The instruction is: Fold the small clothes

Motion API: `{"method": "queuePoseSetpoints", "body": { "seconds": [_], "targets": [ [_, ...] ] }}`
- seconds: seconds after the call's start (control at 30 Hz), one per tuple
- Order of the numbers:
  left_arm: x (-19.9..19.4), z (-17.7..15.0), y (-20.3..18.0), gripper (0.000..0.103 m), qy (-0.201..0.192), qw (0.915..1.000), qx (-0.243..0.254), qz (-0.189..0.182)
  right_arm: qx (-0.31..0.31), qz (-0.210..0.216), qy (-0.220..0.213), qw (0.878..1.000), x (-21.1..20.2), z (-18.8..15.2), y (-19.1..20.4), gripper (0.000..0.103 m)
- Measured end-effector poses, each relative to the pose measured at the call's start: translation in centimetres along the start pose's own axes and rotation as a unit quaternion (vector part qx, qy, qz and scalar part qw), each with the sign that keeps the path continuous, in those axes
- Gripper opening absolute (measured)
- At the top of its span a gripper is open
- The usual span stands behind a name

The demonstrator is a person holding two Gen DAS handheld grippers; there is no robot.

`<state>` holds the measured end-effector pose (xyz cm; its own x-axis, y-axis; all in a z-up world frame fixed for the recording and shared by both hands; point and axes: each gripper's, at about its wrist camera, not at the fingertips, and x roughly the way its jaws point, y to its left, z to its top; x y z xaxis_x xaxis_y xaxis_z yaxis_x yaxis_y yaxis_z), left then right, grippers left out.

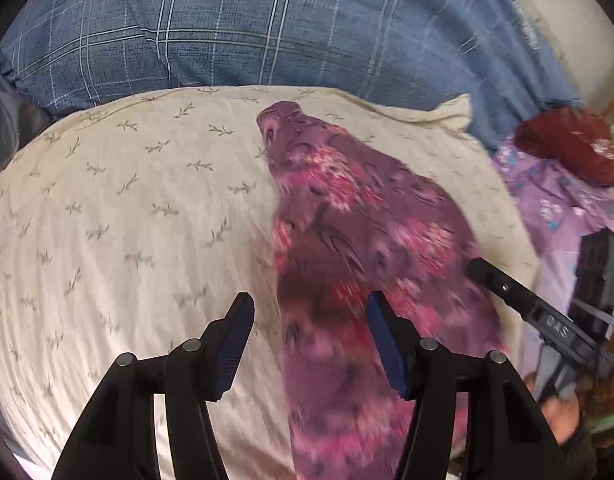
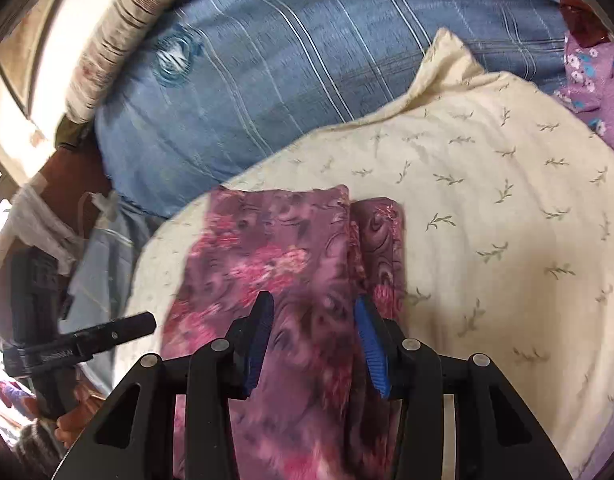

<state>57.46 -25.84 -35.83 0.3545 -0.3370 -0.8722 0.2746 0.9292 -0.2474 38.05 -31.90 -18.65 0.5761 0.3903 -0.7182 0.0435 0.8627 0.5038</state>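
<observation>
A: Left view first. Where's the garment (image 1: pixel 359 240)?

B: It's a long purple-and-pink strip lying on the cream sheet (image 1: pixel 119 216), running away toward the blue pillow (image 1: pixel 235 20). The left gripper (image 1: pixel 311 304) is spread wide and holds nothing. One finger is over bare sheet, the other over the cloth's near end.

A: And the right gripper (image 1: pixel 503 286)?

B: Only its tip shows here, at the cloth's far side. The picture is blurred.

A: Right view, then.

B: The garment (image 2: pixel 275 264) looks doubled lengthwise, with a narrower layer beside the wider one. The right gripper (image 2: pixel 314 312) is also parted and empty, low over the near end. I can't tell if it touches.

A: So how should the fold go?

B: I'd pinch both near corners through all layers, lift evenly, carry them to the far edge and lay them square.
</observation>
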Motion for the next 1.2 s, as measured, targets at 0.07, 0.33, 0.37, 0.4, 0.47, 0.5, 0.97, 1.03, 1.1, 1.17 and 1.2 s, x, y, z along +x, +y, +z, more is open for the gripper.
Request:
{"method": "queuePoseSetpoints", "body": {
  "seconds": [0.07,0.33,0.37,0.4,0.47,0.5,0.97,1.03,1.1,1.17,1.2],
  "targets": [
    [2.1,1.3,-1.0,0.05,0.006,0.9998,0.002,0.019,0.0,0.008,0.015,1.0,1.6,0.5,0.0,0.006],
    [7.4,2.7,-2.7,0.05,0.011,0.9993,0.005,0.036,-0.043,-0.044,0.031,0.998,3.4,0.3,-0.8,0.015],
    [7.5,2.7,-2.6,0.05,0.008,0.9993,0.006,0.037,-0.037,-0.038,0.022,0.998,2.8,0.3,-0.8,0.024],
    [7.4,2.7,-2.7,0.051,0.008,0.9992,0.008,0.038,-0.034,-0.037,0.019,0.999,2.4,0.4,-0.7,0.026],
    [6.9,2.3,-2.5,0.051,0.007,0.9992,0.006,0.038,-0.026,-0.035,0.011,0.999,1.2,0.3,-0.6,0.028],
    [6.6,2.2,-2.5,0.05,0.006,0.9993,0.006,0.037,-0.025,-0.036,0.009,0.999,0.8,0.2,-0.5,0.035],
    [-0.5,-3.9,0.6,0.077,0.036,0.9984,-0.042,-0.012,0.006,-0.067,0.013,0.998,-5.5,-5.9,-1.9,0.076],
    [0.2,-4.9,0.8,0.081,0.052,0.9976,-0.044,-0.009,0.006,-0.068,0.028,0.997,-4.6,-6.7,-2.0,0.077],
    [1.0,-5.7,1.1,0.086,0.064,0.9967,-0.05,-0.007,0.023,-0.067,0.031,0.997,-3.8,-7.4,-2.6,0.09],
    [1.5,-6.0,1.4,0.092,0.068,0.9957,-0.062,-0.012,0.041,-0.063,0.025,0.997,-3.6,-7.6,-3.0,0.093],
    [1.6,-6.0,1.5,0.094,0.068,0.9954,-0.067,-0.013,0.041,-0.062,0.023,0.997,-3.6,-7.7,-3.0,0.095]
  ]
}}
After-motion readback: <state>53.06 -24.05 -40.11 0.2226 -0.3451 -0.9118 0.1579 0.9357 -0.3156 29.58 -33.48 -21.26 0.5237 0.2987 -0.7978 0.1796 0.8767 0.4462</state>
